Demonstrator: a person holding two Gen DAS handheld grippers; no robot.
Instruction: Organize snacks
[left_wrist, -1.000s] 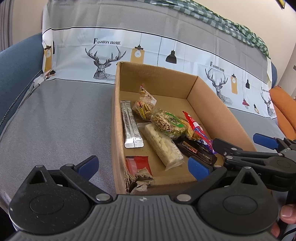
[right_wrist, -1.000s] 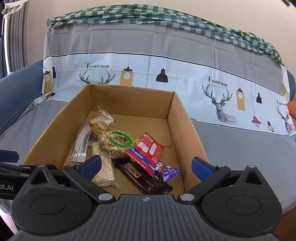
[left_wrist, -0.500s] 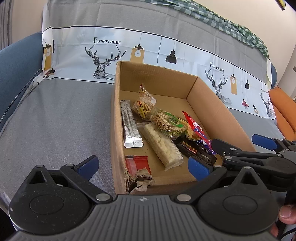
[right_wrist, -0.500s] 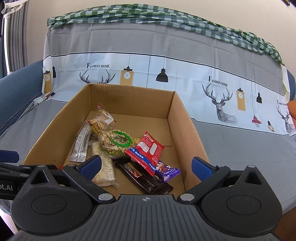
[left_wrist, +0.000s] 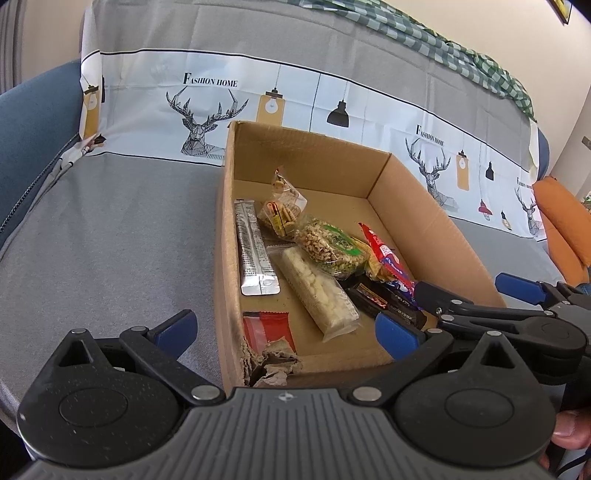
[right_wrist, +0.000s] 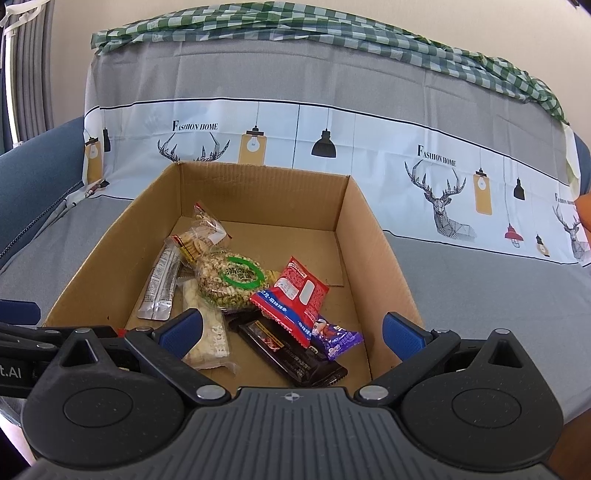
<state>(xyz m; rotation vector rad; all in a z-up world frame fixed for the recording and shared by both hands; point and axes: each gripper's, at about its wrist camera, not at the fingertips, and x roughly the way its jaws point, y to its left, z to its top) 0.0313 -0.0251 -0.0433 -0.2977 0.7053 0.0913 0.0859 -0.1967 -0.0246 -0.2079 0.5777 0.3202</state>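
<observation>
Nothing moved; both claws (left_wrist: 284, 328) (right_wrist: 293, 330) open over snack box (right_wrist: 384, 258).

Both hand-held grippers are just hanging level, side by side and pointing the same way. The left hand-held gripper (left_wrist: 284, 326) has its jaws spread wide, nothing between them. Same with the right hand-held gripper (right_wrist: 293, 330): gaping, empty, a fingertip (left_wrist: 570, 432) showing behind it.
</observation>
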